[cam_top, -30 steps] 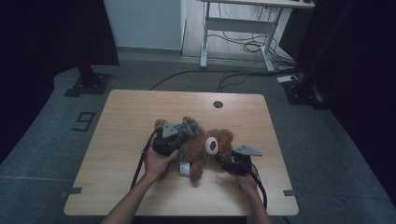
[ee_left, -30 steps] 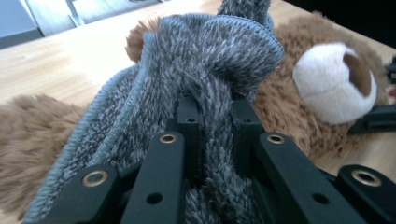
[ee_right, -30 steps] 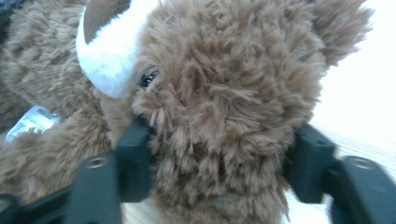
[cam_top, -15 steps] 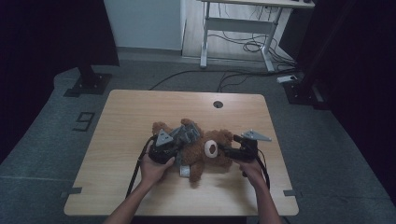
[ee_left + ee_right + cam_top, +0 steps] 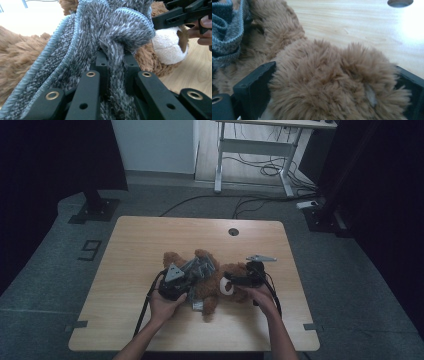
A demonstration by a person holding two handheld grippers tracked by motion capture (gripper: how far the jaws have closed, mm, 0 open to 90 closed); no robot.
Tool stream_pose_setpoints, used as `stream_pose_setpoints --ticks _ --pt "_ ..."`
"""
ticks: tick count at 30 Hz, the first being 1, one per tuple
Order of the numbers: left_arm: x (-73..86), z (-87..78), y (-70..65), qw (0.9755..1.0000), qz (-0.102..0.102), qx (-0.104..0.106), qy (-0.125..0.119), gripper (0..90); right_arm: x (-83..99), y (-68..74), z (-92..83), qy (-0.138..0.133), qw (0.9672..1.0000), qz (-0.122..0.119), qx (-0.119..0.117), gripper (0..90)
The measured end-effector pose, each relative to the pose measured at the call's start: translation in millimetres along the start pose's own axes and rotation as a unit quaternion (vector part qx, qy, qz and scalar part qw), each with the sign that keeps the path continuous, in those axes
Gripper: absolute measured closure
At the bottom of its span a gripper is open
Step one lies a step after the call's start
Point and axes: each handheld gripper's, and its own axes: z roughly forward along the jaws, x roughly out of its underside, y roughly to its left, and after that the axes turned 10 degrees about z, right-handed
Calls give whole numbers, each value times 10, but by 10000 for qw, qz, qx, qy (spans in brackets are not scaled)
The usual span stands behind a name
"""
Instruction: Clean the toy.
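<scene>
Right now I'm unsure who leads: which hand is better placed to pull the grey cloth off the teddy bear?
Left: its tongs already pinch the cloth; the right tongs straddle the bear.

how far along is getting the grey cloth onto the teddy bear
Done: the grey cloth already lies bunched over the teddy bear on the table. In hand: the left gripper pinches a fold of it; the right gripper, jaws just opened wide, straddles the bear's fur. Left: the cloth isn't yet spread or wrapped neatly.
</scene>
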Motion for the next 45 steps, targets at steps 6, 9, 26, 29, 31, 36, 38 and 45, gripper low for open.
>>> stream_pose_setpoints --ticks 6,9,26,29,31,36,38,45 --pt "-27 -101 -49 9998 -139 164 -56 784 207 -33 -85 -190 9992 97 -337 109" --pt "-147 -127 -114 9996 -81 202 -191 783 292 -17 -115 -359 9987 62 -361 161" --pt "-780 827 -715 9968 668 366 260 777 535 94 -220 -875 9943 -576 -176 361" --pt "-726 789 -677 9964 771 215 275 781 556 91 -216 -944 9937 -588 -152 366" --pt "-667 741 -633 9959 844 20 330 784 557 101 -211 -961 9935 -596 -122 366" --pt "-481 611 -441 9982 511 138 292 790 571 95 -213 -996 9932 -585 -158 369" --pt "-459 546 -433 9982 520 162 250 791 574 108 -215 -1004 9931 -597 -132 369" --pt "-288 231 -301 9991 395 171 -33 791 582 91 -222 -1019 9934 -495 -162 369"
